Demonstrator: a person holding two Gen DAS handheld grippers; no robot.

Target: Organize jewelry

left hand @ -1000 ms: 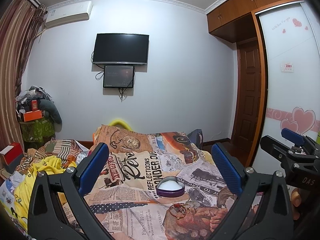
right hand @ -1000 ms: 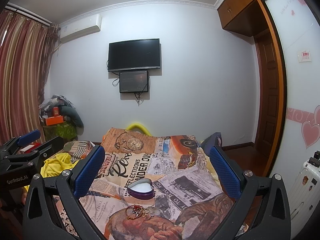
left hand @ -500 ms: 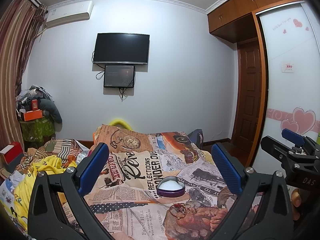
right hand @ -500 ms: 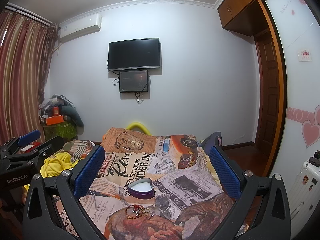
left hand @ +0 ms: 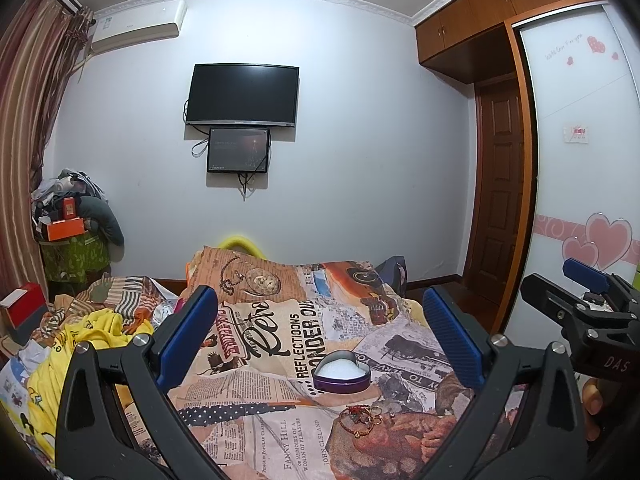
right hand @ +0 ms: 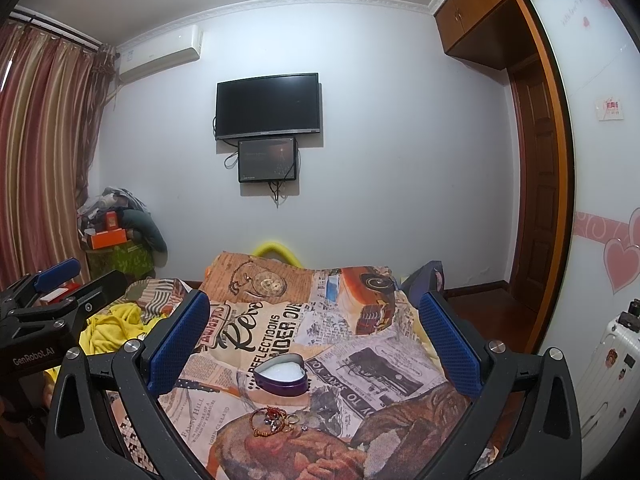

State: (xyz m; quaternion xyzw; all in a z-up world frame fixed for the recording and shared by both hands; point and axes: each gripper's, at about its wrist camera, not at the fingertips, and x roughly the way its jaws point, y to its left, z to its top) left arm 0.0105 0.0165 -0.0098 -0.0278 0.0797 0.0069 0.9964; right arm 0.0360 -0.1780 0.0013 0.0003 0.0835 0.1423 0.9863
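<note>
Left gripper [left hand: 318, 334], right gripper [right hand: 314, 338]: both spread wide, nothing held, raised above bed, likely poised for first pick. Jewelry heap [right hand: 276, 421]: bangles, rings loose on newsprint-pattern bedspread [right hand: 336, 332], nearest. Heart-shaped box [right hand: 282, 374]: just beyond heap, lidless, white lining up, probable destination. Wall TV [right hand: 267, 106]: far.

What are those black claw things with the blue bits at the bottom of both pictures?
They are two hand-held grippers. Each has a matte black, Y-shaped plastic frame with silver screw heads and triangular cut-outs. The left gripper and right gripper both end in two fingers faced with ribbed blue pads. White lettering marks the bodies: "GenRobot.AI" on the left one, "DAS" on the right. No cables or sleeves show.
</note>
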